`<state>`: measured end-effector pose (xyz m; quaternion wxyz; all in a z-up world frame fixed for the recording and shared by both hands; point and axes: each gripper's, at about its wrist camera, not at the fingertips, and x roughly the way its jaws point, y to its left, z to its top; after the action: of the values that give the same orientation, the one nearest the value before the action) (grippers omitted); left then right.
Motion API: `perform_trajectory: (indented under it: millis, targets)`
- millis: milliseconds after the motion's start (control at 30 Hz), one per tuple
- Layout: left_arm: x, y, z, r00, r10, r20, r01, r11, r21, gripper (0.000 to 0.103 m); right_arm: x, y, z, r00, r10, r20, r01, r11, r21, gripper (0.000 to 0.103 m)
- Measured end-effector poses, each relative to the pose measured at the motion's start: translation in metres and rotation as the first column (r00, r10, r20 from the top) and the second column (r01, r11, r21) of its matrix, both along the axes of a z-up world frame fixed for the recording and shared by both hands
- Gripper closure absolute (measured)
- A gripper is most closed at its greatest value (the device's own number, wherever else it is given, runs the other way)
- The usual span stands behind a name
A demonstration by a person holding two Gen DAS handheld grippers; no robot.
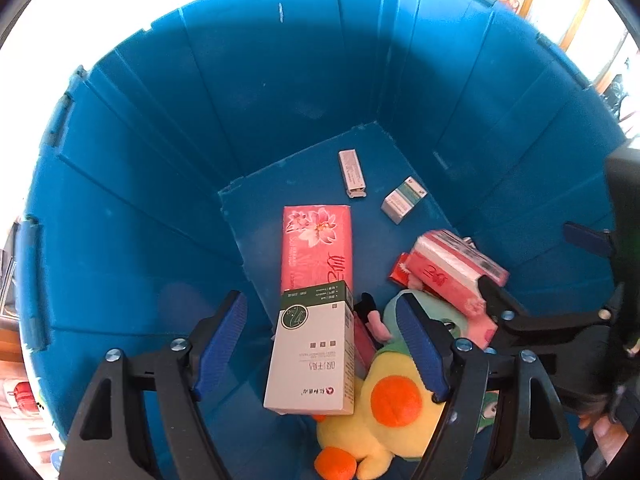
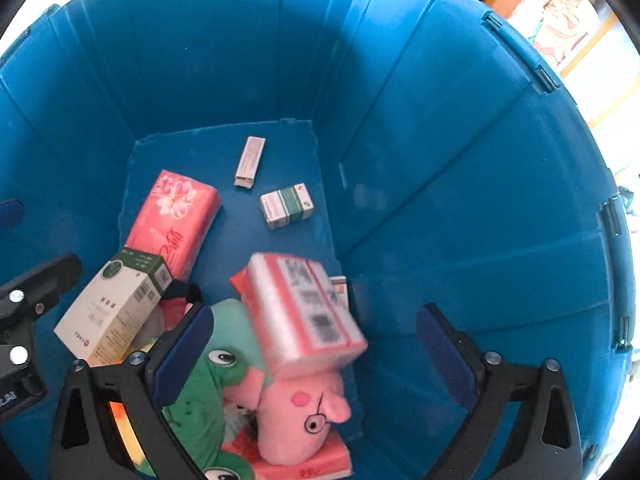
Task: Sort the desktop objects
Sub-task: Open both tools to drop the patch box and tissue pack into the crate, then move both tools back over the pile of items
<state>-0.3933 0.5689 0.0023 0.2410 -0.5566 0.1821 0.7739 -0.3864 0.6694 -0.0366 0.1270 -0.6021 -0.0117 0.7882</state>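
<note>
**Both tongs over the blue bin, nothing gripped**

We're looking down into the blue bin point(image 1: 280, 80), both tongs pointing steeply in. Left tongs point(image 1: 320, 344) stand apart, pads either side of the white-and-green box point(image 1: 312, 356) w/o pressing it. Box lies tilted, long axis running up-down in the left view, green end toward the far wall, leaning on the pink tissue pack point(image 1: 318, 240). Chinese print on it, too small to read. That flowered tissue pack lies flat, same long axis, red brush-style characters on top.

Right tongs point(image 2: 316, 356) gape wide, clamped on nothing. Between them, blurred, a pink-and-clear tissue pack point(image 2: 304, 312) w/ barcodes facing up, long axis slanting toward the lower right, sitting over the pink pig plush point(image 2: 296, 420). Green frog plush point(image 2: 208, 392) just beside the left pad.

Further in, on the bin floor: a slim pale carton point(image 2: 250, 160), one end flap open, and a small green-striped box point(image 2: 286, 205), well apart from the pile. Yellow duck plush point(image 1: 384, 412) by the white box.
</note>
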Motion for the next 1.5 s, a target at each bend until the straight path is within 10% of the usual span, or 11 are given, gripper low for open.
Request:
perform_trajectory:
  millis: [267, 633, 1267, 1500]
  targets:
    - [0.026, -0.050, 0.074, 0.994, 0.000, -0.106, 0.009, 0.996, 0.091, 0.026, 0.020, -0.016, 0.039, 0.989, 0.061, -0.133, -0.084, 0.982, -0.171, 0.001]
    - [0.090, -0.192, 0.151, 0.930, 0.146, -0.338, -0.031, 0.946, 0.324, 0.026, 0.122, -0.096, 0.133, 0.882, 0.178, -0.436, -0.234, 0.969, -0.079, 0.000]
    - [0.149, -0.433, 0.024, 0.758, 0.512, -0.404, -0.397, 0.853, 0.337, 0.026, 0.196, -0.300, 0.142, 0.633, 0.298, -0.715, -0.480, 0.875, -0.061, 0.000]
    - [0.161, -0.465, -0.048, 0.757, 0.554, -0.346, -0.486, 0.832, 0.268, 0.026, 0.181, -0.369, 0.096, 0.639, 0.361, -0.679, -0.585, 0.801, -0.124, 0.000]
